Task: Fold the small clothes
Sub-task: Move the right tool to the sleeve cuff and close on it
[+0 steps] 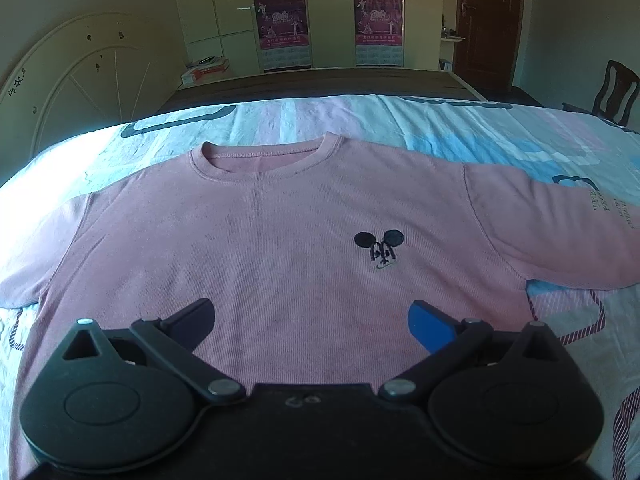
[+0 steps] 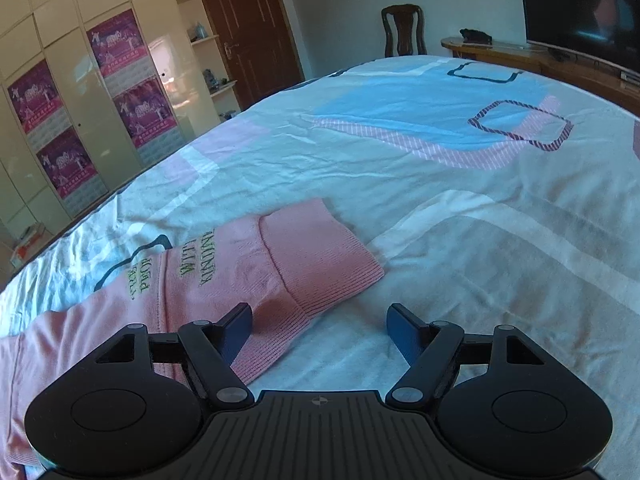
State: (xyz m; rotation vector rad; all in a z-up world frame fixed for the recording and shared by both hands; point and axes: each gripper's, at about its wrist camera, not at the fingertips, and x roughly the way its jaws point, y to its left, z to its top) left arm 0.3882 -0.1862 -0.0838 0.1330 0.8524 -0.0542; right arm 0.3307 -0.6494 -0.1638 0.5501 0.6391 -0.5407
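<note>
A pink sweatshirt [image 1: 280,216] with a small black mouse emblem lies flat, front up, on the bed, collar away from me and both sleeves spread out. My left gripper [image 1: 312,320] is open and empty above its lower chest. My right gripper [image 2: 320,328] is open and empty just above the end of the right sleeve [image 2: 224,280]. Its ribbed cuff [image 2: 320,256] lies between and ahead of the fingers. Embroidered lettering runs along that sleeve.
The bed sheet [image 2: 440,184] is white with blue and pink blocks. A white headboard [image 1: 80,92] stands at the left, wardrobes [image 1: 320,16] with posters beyond the bed, a wooden chair [image 2: 403,30] and a TV on a bench [image 2: 540,56] at the far right.
</note>
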